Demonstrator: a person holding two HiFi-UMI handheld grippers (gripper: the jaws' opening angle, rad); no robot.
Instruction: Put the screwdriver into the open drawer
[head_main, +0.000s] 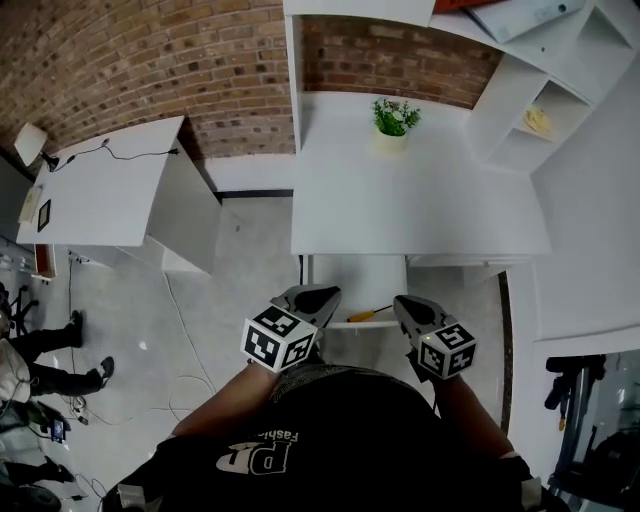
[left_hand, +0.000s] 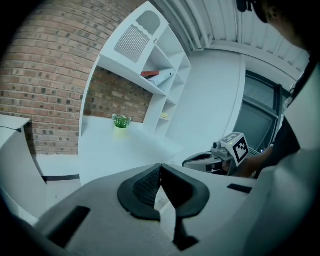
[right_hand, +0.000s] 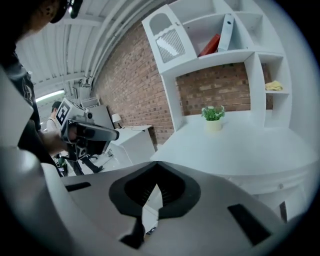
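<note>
The screwdriver is picked out in the head view, lying crosswise at the near end of the open drawer under the white surface. Whether it rests inside the drawer or on its front lip cannot be told from here. An orange-yellow handle is seen at its left, with a thin dark shaft running off to the right.

The left tool is held just left of it and the right tool just right of it. Neither one is touching it. In each gripper view the dark pads are seen pressed together with nothing between them, so both tools are closed and empty.

By the look of it, the screwdriver is judged to be light and fully rigid, with nothing fragile about it. The slim round shaft is expected to be slick and to roll or pivot if pinched. The thicker handle is therefore judged the better place to take hold, gripped across its width near the middle so that the tip does not swing.

As for writing, no brand or label can be made out on the screwdriver, which is too small. Only black-and-white square patterns are shown on the marker cube. White lettering is seen upside down on the person's dark shirt and is only partly legible as "Fash".
</note>
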